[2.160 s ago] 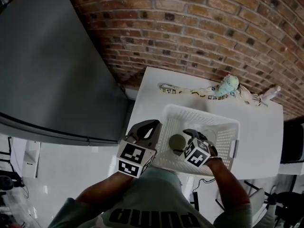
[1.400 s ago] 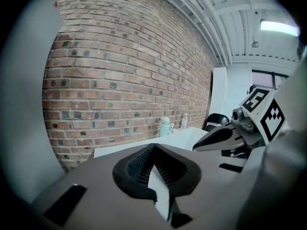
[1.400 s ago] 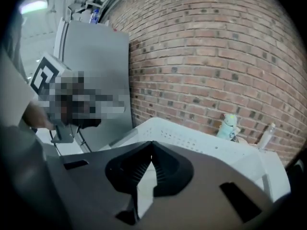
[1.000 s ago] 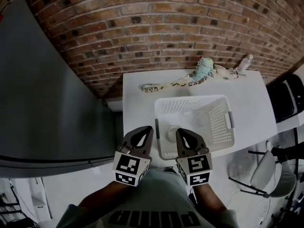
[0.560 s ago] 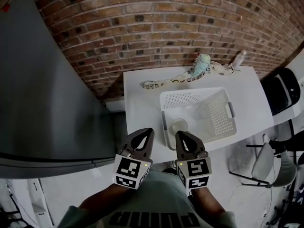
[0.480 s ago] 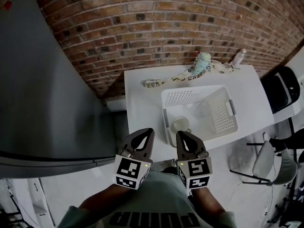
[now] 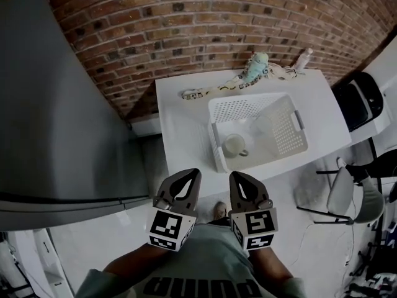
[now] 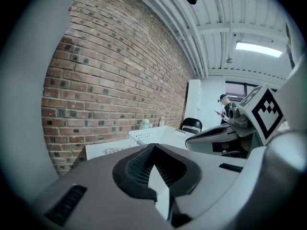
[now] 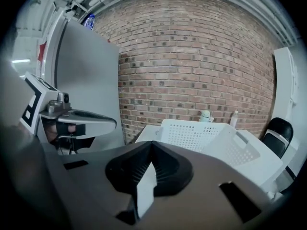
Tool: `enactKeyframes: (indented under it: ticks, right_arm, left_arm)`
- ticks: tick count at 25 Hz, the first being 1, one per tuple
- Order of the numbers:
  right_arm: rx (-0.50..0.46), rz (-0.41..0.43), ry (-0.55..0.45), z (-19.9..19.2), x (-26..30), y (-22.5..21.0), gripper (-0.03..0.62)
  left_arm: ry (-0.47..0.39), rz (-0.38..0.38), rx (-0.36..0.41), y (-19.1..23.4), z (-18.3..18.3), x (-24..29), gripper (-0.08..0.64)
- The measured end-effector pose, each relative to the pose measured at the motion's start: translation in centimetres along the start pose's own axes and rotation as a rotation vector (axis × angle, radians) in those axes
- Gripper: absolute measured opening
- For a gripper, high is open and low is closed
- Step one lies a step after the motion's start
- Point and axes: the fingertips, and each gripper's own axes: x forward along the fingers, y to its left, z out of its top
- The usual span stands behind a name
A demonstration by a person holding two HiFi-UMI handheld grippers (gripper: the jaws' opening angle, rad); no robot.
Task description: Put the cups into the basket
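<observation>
A white basket (image 7: 239, 108) stands on the white table (image 7: 180, 135). Inside it a white mug (image 7: 234, 145) sits upright by the near left wall, and a clear cup (image 7: 261, 128) shows faintly behind it. My left gripper (image 7: 193, 173) and right gripper (image 7: 235, 174) hover side by side over the floor, short of the table's near edge, both shut and empty. The left gripper view has shut jaws (image 8: 153, 146) aimed toward the basket (image 8: 154, 135). In the right gripper view the shut jaws (image 9: 152, 143) face the basket (image 9: 201, 133).
A patterned strap and a teal soft toy (image 7: 255, 64) lie along the table's far edge by a small bottle (image 7: 303, 58). A brick wall is behind. A tall grey cabinet (image 7: 56, 104) stands left. A black chair (image 7: 356, 101) and a grey chair (image 7: 347, 194) are right.
Both grippers have drawn back from the basket and off the table toward the person. The mug stays in the basket. The table now lies farther away in view.
</observation>
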Motion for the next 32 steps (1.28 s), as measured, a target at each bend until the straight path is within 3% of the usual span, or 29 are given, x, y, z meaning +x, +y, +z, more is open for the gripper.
enactKeyframes:
  ticks: [10, 23, 32]
  right_arm:
    - [-0.019, 0.018, -0.041, -1.2, -4.8, -3.1, 0.012]
    - [-0.064, 0.198, -0.094, -5.4, -12.5, -6.8, 0.012]
    - [-0.064, 0.241, -0.068, -7.8, -14.7, -4.8, 0.012]
  left_arm:
    - [-0.017, 0.026, 0.035, -5.5, 0.7, 0.4, 0.003]
    - [0.005, 0.215, 0.025, -16.4, -1.3, -1.9, 0.003]
    - [0.033, 0.259, 0.043, -17.8, -3.5, -4.8, 0.003]
